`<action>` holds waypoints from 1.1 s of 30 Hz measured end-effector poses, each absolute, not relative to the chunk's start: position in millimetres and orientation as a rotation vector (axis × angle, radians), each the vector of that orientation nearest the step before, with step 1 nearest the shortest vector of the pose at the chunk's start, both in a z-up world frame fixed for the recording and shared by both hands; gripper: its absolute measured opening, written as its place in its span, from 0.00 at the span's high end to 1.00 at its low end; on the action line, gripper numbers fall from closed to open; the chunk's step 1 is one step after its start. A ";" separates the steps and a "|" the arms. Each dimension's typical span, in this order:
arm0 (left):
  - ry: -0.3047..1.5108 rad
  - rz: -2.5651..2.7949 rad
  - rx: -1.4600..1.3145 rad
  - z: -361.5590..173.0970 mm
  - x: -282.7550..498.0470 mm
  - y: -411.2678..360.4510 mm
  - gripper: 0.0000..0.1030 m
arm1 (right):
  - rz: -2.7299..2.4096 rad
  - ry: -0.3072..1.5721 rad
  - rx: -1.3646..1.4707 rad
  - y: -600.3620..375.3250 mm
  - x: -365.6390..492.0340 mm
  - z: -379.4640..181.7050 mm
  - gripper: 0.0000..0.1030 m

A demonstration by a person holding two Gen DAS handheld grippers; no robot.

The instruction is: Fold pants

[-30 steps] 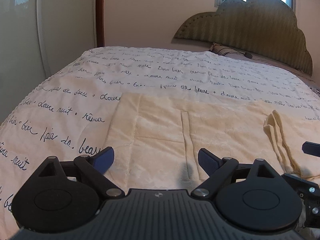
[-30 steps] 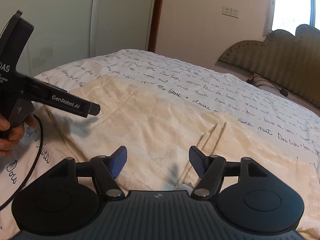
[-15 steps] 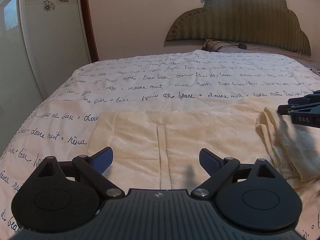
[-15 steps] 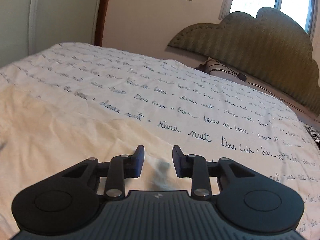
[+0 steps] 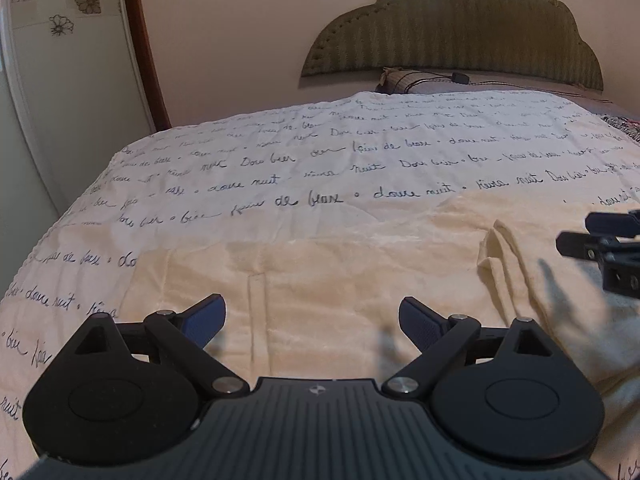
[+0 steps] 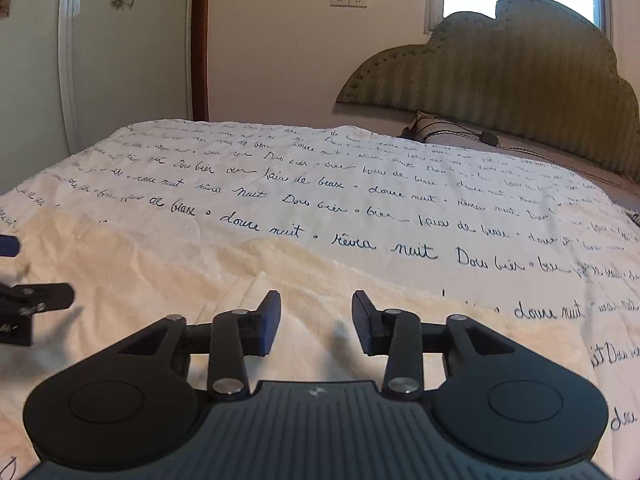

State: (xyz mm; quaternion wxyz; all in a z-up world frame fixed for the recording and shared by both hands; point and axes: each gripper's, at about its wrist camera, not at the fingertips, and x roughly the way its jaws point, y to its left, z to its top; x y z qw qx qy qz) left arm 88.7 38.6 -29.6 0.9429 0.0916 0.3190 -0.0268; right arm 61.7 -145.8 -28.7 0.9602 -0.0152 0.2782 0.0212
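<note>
Cream pants lie flat on the bed, with a seam line near the left gripper and a folded-over bunch to the right. My left gripper is wide open and empty just above the pants. The right gripper shows at that view's right edge over the folded part. In the right wrist view the pants spread to the left; my right gripper hovers over their folded edge, jaws partly open and empty. The left gripper shows at the left edge.
The bed has a white cover with blue script. A green padded headboard and a pillow are at the far end. A wardrobe with flower decals stands left of the bed.
Both grippers have tilted up and drawn back toward the near edge of the pants. The right gripper narrowed from wide open, then opened a little again. The left stayed wide open.
</note>
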 end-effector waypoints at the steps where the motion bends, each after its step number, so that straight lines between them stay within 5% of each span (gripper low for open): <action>1: 0.655 -0.063 0.197 -30.2 96.3 31.5 0.07 | 0.052 0.564 -0.026 -147.9 53.1 -29.0 0.56; 6: 0.664 -0.097 0.227 -35.4 125.1 0.4 0.07 | 0.079 0.587 -0.033 -150.7 24.8 -35.2 0.52; 10: 0.673 -0.131 0.304 -44.2 140.6 -26.3 0.07 | 0.095 0.628 -0.058 -148.3 15.3 -49.3 0.38; 16: 0.688 -0.172 0.318 -61.2 157.1 -44.2 0.07 | 0.087 0.575 0.002 -153.4 1.7 -68.0 0.34; 22: 0.658 -0.036 0.209 -46.1 159.6 -24.9 0.07 | -0.006 0.564 -0.009 -151.6 2.2 -72.2 0.06; 33: 0.586 0.067 0.123 -67.2 81.2 25.7 0.00 | -0.013 0.553 0.045 -158.4 -1.0 -72.7 0.00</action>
